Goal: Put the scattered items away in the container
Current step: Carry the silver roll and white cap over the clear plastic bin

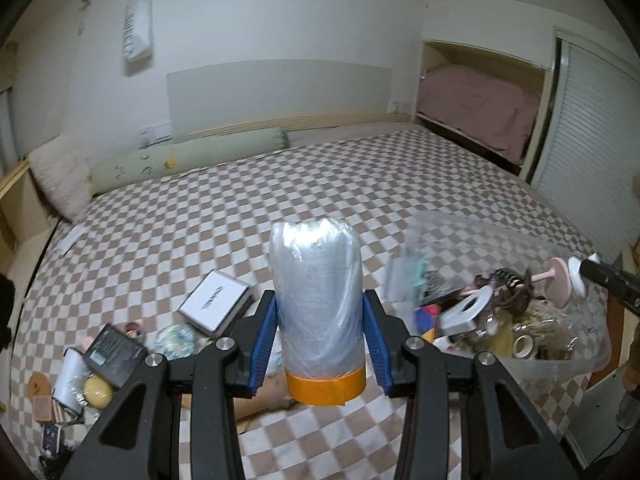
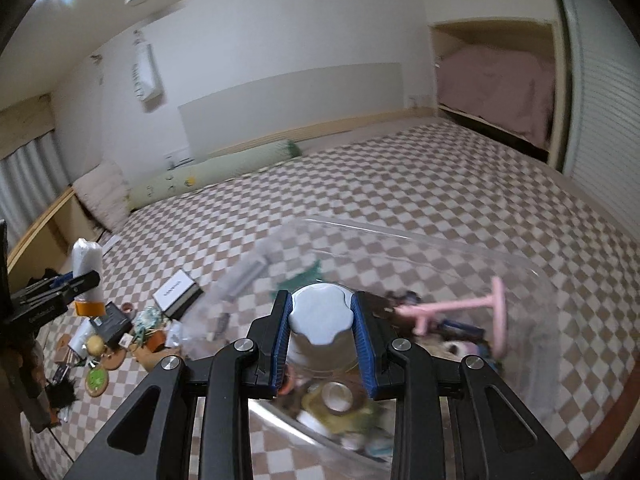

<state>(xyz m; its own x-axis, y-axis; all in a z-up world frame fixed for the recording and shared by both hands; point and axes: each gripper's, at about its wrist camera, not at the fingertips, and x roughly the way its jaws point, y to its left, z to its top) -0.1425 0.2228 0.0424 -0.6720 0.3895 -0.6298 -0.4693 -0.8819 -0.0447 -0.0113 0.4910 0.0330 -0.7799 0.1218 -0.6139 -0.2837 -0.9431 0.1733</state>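
Observation:
My left gripper (image 1: 320, 340) is shut on an upright roll of clear plastic film with an orange tape band (image 1: 318, 300), held above the checked bed. To its right stands a clear plastic container (image 1: 560, 364) packed with small items. My right gripper (image 2: 322, 300) is shut on a jar with a pale scalloped lid (image 2: 320, 320), over the container's near rim (image 2: 400, 236). A pink T-shaped stand (image 2: 460, 308) lies inside. Scattered items lie at the left: a white box (image 1: 216, 304), a black box (image 1: 114, 354) and a yellow ball (image 1: 98, 390).
A checked cover (image 1: 280, 200) spreads over the whole bed. A green bolster (image 1: 192, 156) and a white pillow (image 1: 60, 176) lie at the head end. A cork coaster (image 1: 38, 386) and other small things sit near the left edge. A slatted door (image 1: 592, 140) stands at the right.

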